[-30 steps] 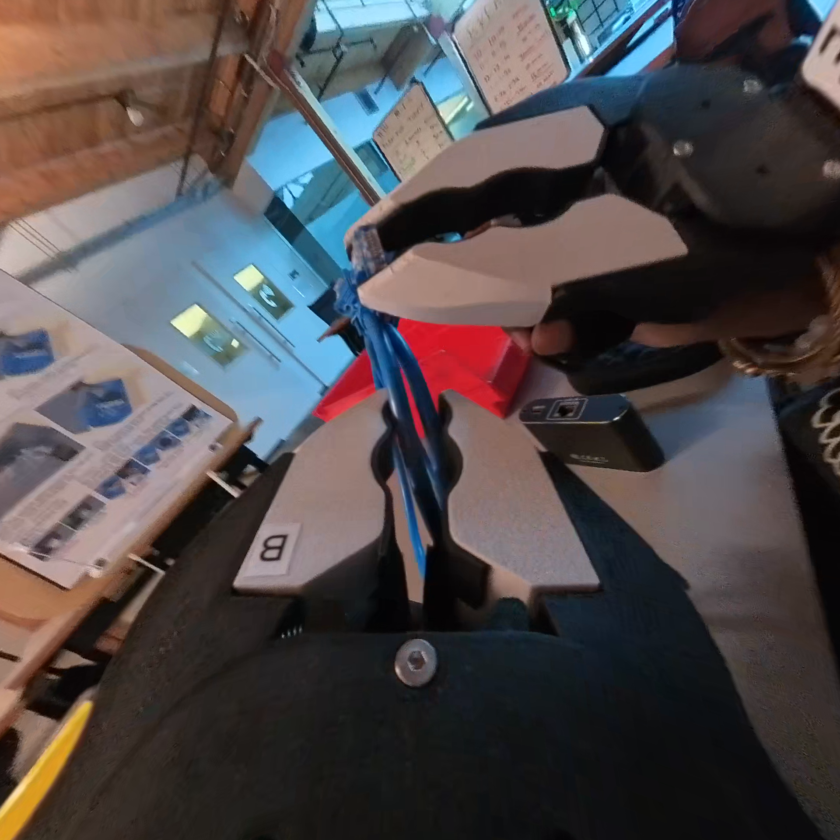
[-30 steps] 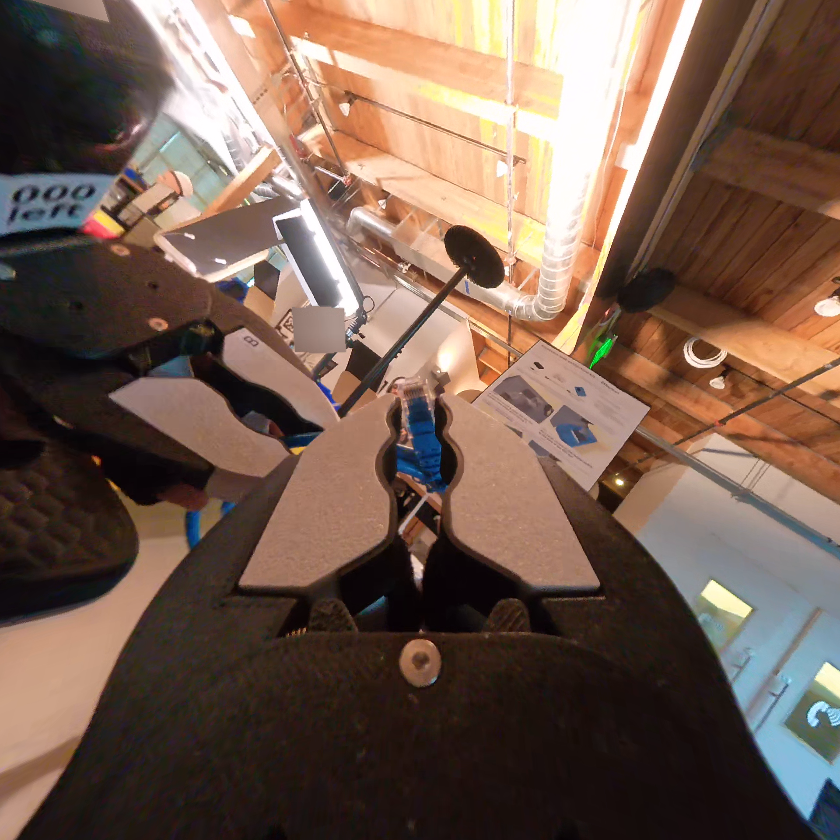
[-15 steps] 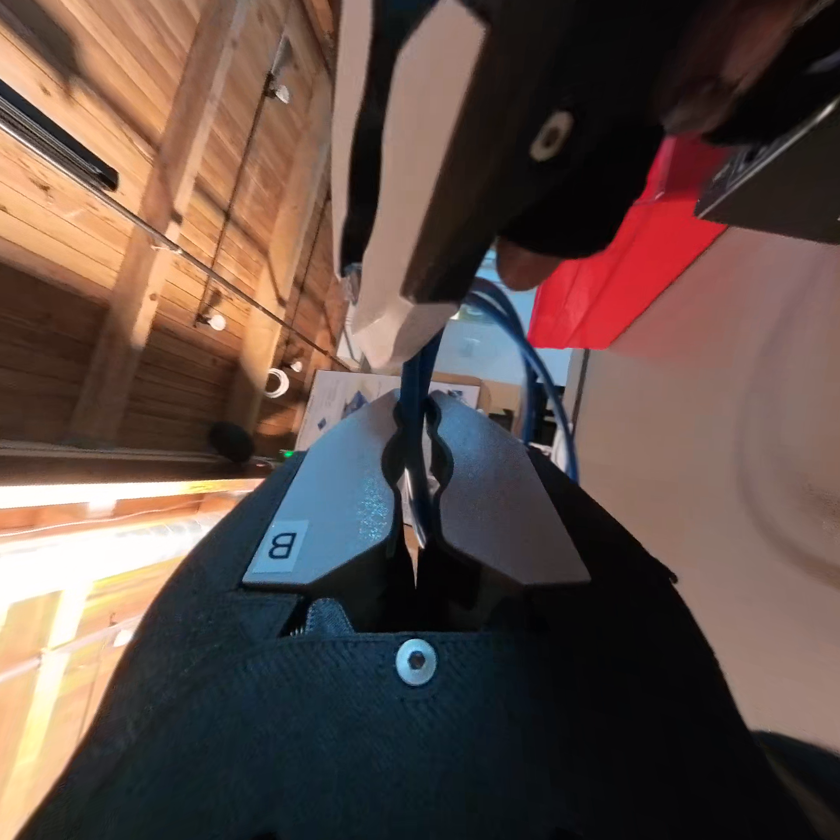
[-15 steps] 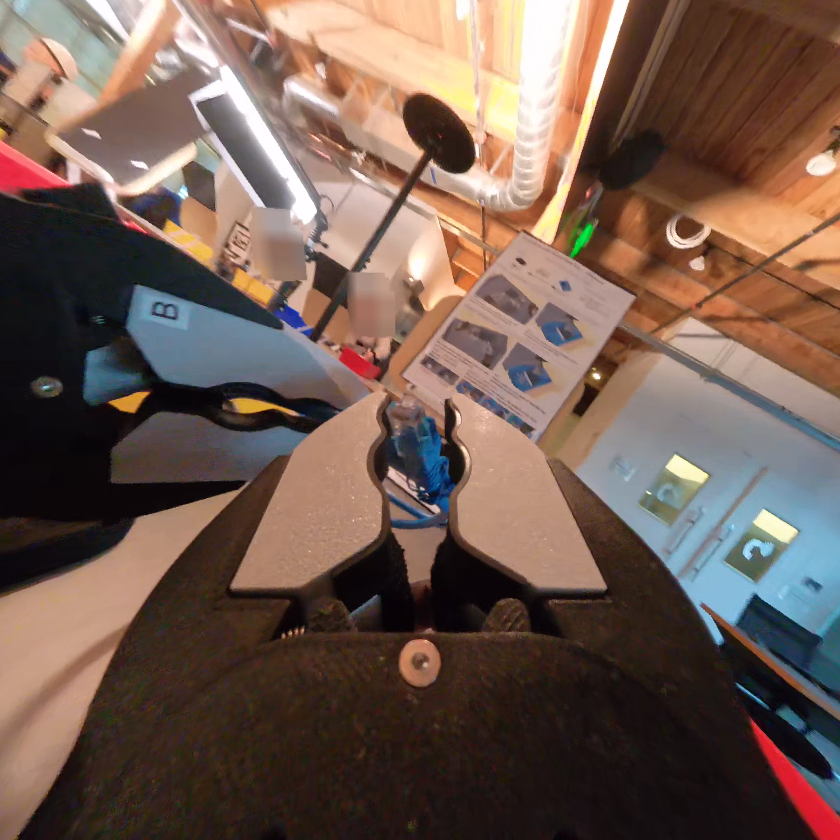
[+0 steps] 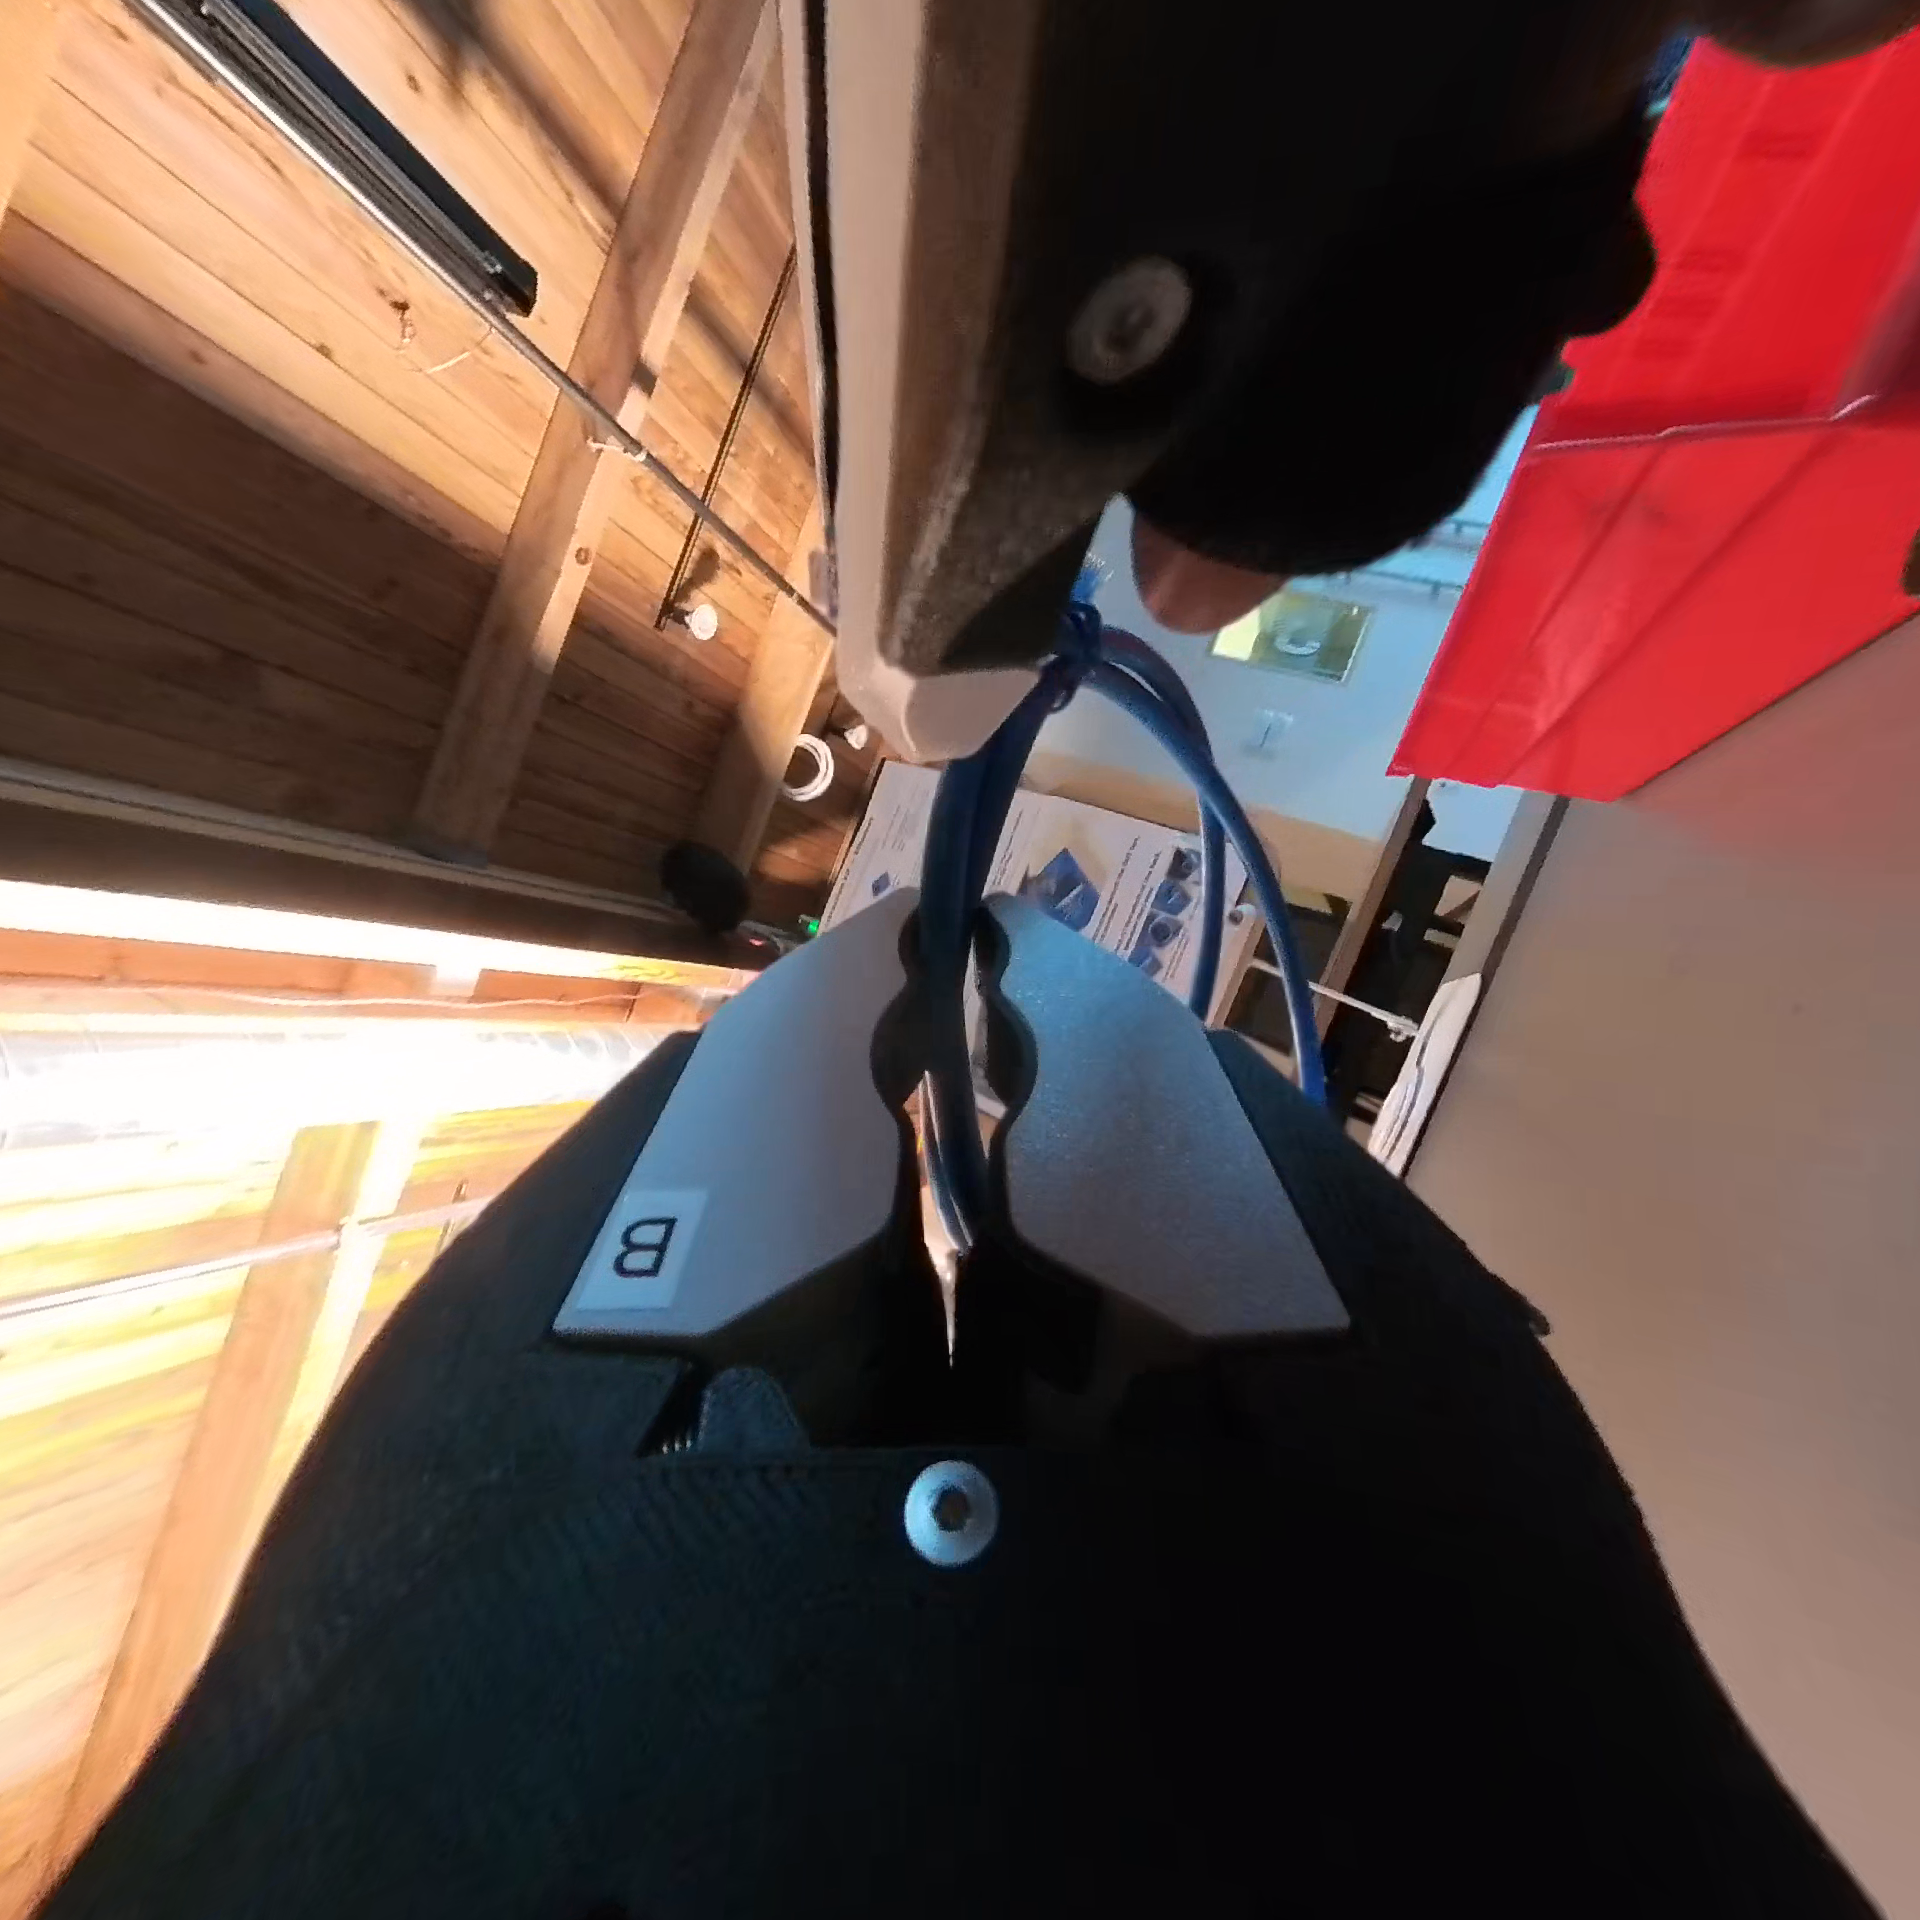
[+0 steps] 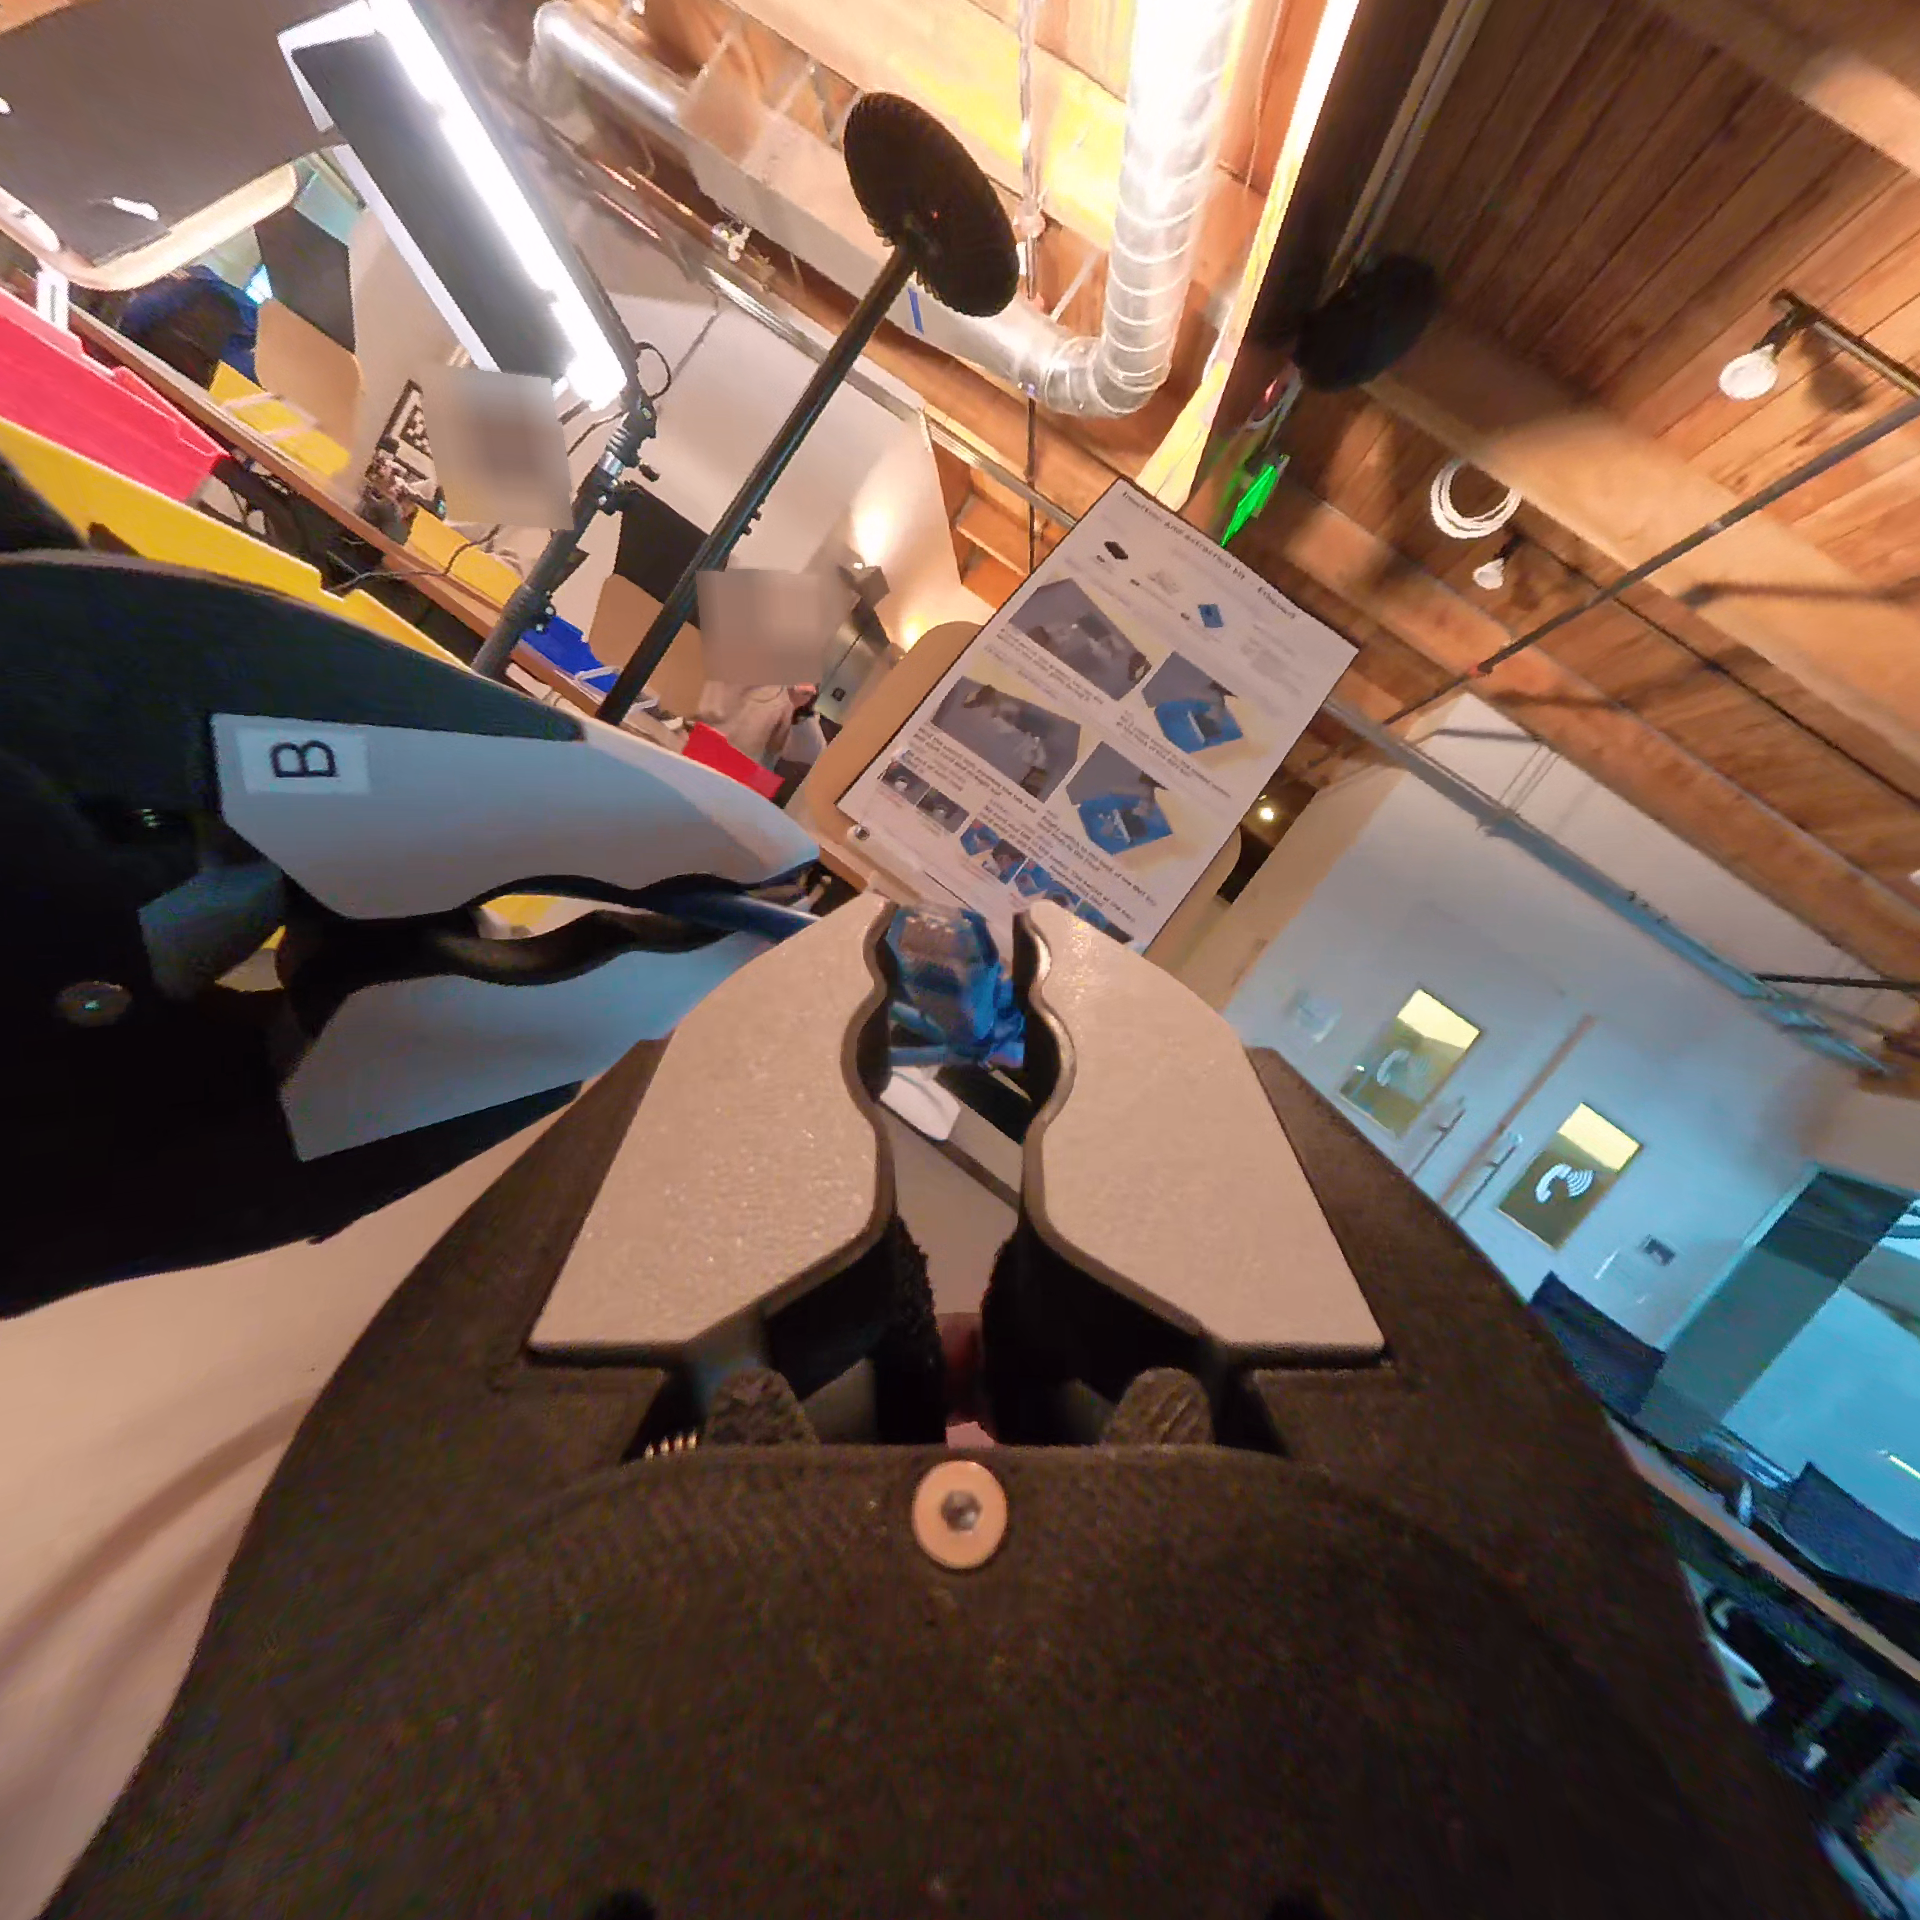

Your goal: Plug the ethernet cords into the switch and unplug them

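Left gripper point(image 5: 948, 940), its grey finger carrying a white lettered sticker point(image 5: 641, 1247), is clamped on the blue ethernet cord point(image 5: 954, 883). Right gripper point(image 6: 951, 940) pinches the cord's clear plug point(image 6: 928, 945) and blue boot at its tips, both held above the pale table point(image 6: 135, 1507). An illustrated instruction poster point(image 6: 1091, 717) stands behind. Red bin point(image 5: 1704, 499), contents hidden; the yellow bin point(image 6: 156, 514) likewise.

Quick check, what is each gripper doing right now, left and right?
Left gripper: shut on the thin blue ethernet cord.
Right gripper: shut on the cord's clear plastic plug end.
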The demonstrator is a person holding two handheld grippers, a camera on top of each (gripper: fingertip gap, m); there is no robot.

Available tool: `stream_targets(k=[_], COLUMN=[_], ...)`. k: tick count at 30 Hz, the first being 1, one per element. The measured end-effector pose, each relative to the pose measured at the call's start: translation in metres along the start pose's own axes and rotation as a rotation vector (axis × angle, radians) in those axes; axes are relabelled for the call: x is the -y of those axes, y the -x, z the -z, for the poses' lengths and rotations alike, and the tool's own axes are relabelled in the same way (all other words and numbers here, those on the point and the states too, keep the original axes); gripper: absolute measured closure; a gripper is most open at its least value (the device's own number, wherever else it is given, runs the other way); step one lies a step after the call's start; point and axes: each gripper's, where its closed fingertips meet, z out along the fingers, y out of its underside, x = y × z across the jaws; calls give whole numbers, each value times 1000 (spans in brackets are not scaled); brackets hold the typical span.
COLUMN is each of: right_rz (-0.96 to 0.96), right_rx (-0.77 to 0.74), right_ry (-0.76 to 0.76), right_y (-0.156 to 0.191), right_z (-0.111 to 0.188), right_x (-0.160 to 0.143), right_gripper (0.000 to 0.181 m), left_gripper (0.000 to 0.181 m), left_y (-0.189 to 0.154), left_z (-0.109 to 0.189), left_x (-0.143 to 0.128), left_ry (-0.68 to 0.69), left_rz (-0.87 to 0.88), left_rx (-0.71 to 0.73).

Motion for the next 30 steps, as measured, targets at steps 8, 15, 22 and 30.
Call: stream_targets(k=[8, 15, 22, 30], right_rz=[-27, -7, 87, 65], right_rx=[37, 45, 14, 85], right_ry=[-34, -54, -12, -145], right_y=[5, 7, 6, 13], right_z=[2, 2, 1, 10], right_x=[3, 7, -2, 15], right_gripper=[169, 160, 169, 169], left_gripper=[176, 176, 175, 177], left_y=[3, -4, -6, -20], left_z=[-1, 1, 1, -8], left_x=[-8, -1, -3, -31], left_ry=[45, 16, 33, 183], left_rz=[41, -26, -25, 146], left_rx=[27, 14, 9, -113])
